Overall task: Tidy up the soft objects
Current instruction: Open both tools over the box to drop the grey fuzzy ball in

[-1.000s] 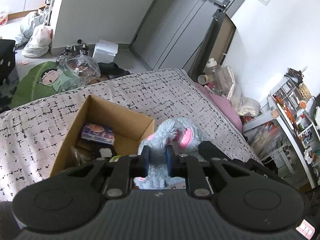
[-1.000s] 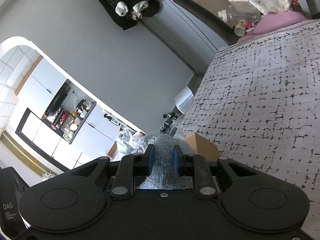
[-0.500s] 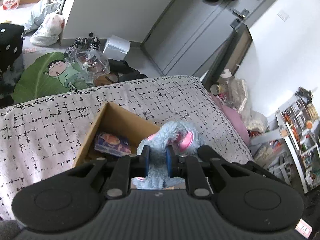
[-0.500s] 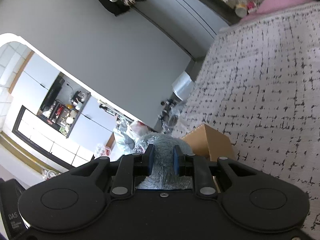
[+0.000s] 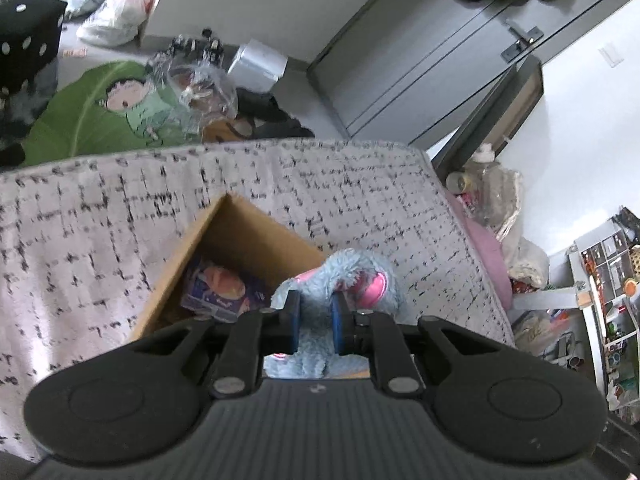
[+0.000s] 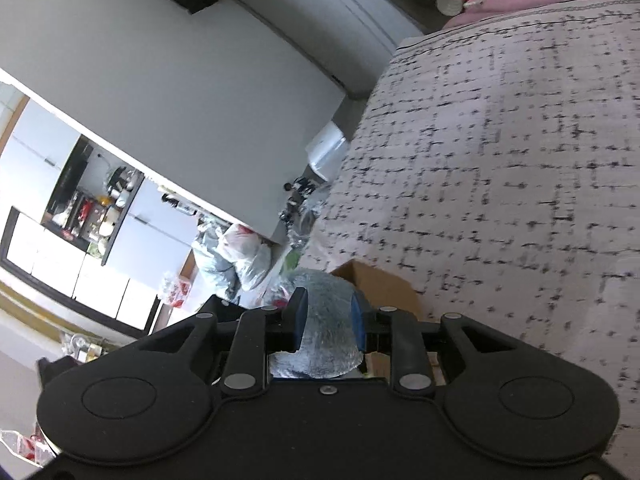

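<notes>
Both claws are on the same thing: a fluffy blue plush toy (image 5: pixel 344 280) w/ pink ear patches. The left claw (image 5: pixel 314 322) is clamped tight on a fold of its fur, blue pads (image 5: pixel 293 322) pressed into the pile. The right claw (image 6: pixel 329 322) has the toy's rounded grey-blue body (image 6: pixel 324 320) between its pads; its jaws have just been opening a bit, but in the right wrist view the fur fills the gap and both pads touch it, so I'd call that a grip, if a loosening one.

Where the toy is: held over the near-right corner of an open cardboard box (image 5: pixel 240 236) that sits on the bed (image 5: pixel 100 232) w/ the black-fleck cover. Not resting inside yet as far as I can tell; the toy's lower half is hidden behind the claw body.

Progress, my read: partway. The box already has stuff in it, incl. a printed packet (image 5: pixel 222 290) w/ an orange pic on it, lying against the left wall. The plush is at the drop point, so placing looks like the step in hand; release not done. No other soft items show on the visible bed cover, though both views are partly blocked, so can't say what's left. Floor clutter such as plastic bags (image 5: pixel 116 12) and a green cartoon mat (image 5: pixel 100 120) seems outside the job.
</notes>
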